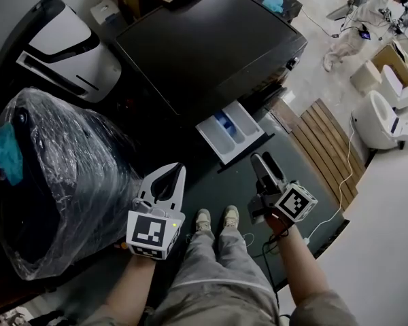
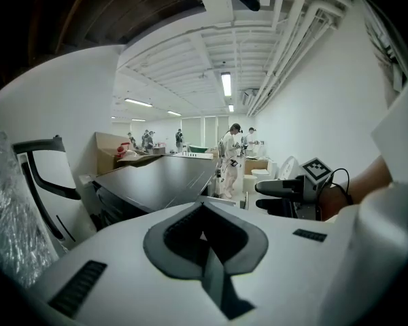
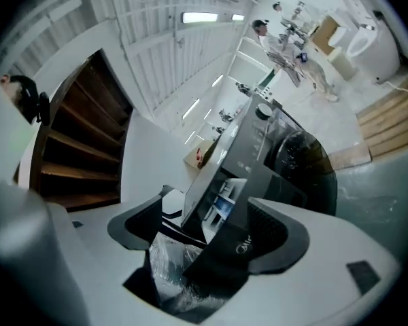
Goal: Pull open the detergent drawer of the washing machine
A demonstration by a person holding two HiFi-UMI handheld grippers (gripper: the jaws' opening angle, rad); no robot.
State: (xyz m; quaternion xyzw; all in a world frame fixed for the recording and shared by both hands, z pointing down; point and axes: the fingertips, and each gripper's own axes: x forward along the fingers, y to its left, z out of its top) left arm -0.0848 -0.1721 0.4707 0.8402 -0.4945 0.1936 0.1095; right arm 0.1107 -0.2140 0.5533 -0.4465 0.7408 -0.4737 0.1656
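Detergent drawer is hanging well out of the front of the washing machine, a white tray with a blue insert in one compartment. Right gripper sits near it, jaws spread wide, holding nothing. Left gripper is pinched closed on nothing, next to a plastic-wrapped bundle.

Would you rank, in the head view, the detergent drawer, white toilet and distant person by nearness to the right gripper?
1. Detergent drawer, just ahead of the right gripper.
2. White toilet, far right.
3. Person, top right corner.
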